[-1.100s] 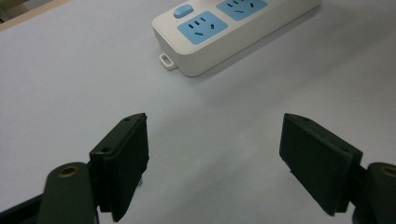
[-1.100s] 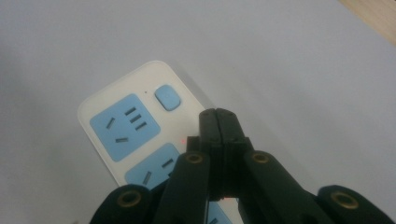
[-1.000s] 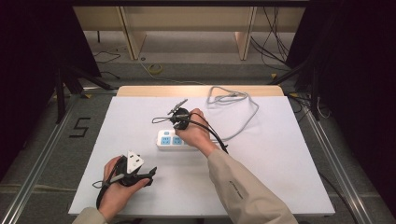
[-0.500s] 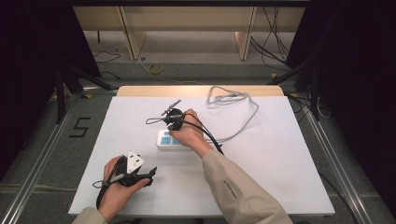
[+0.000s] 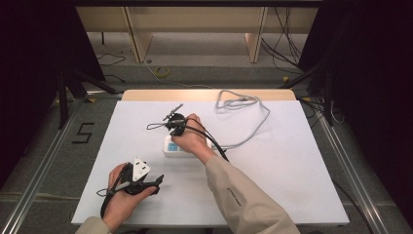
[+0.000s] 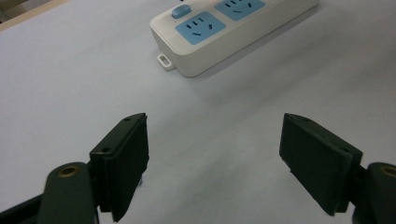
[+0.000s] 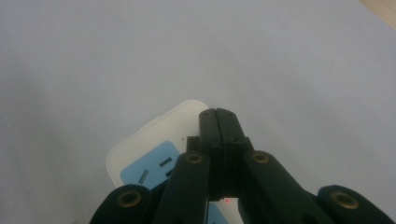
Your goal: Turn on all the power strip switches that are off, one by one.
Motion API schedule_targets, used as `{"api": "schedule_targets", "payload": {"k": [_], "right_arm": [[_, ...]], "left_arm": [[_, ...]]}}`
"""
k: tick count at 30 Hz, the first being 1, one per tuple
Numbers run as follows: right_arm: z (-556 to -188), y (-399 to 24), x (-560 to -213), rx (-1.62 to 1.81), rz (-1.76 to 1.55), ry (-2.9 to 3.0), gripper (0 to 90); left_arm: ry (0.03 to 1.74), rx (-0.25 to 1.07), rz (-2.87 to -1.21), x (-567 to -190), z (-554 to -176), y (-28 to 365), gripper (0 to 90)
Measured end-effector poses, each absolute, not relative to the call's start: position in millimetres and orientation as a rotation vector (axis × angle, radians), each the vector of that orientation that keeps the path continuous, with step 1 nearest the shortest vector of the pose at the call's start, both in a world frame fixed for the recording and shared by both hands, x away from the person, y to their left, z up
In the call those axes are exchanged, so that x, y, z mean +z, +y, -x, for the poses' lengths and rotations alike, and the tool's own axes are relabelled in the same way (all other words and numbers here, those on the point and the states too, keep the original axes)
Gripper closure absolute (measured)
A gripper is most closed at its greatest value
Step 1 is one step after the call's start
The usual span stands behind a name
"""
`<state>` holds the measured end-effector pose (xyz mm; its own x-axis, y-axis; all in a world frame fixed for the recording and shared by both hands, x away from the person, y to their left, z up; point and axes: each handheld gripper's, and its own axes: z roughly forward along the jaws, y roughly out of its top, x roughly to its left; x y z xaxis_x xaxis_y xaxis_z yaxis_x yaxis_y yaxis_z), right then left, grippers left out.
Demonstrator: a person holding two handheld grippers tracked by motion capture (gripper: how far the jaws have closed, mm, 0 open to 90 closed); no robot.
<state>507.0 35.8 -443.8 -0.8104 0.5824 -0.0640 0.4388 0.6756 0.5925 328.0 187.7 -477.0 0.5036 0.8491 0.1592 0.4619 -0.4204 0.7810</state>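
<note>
The right gripper [image 7: 219,116] has its two black jaws pressed flat together with nothing between them, their tips poised over the end of the white plastic power strip with blue socket faces [image 7: 154,154]. The left gripper [image 6: 215,158] is spread wide and empty, low over the white table [image 6: 70,84] near the person's edge, well apart from the strip.

The strip lies mid-table, its grey cable [image 5: 253,117] looping toward the far edge. If the closed tips are meant to press the blue switch [image 6: 181,11], they could slip off it or shove the unheld strip sideways.

The left gripper view shows that switch and the sockets clearly. In the high view, the right hand [image 5: 192,139] covers most of the strip.
</note>
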Motion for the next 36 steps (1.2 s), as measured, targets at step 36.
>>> {"api": "schedule_targets", "payload": {"k": [36], "right_arm": [[-506.6, 39.0, -453.2, 0.815, -0.841, 2.639, 90.0]], "left_arm": [[1.073, 0.721, -2.069, -477.0, -327.9, 187.1, 23.8]]}}
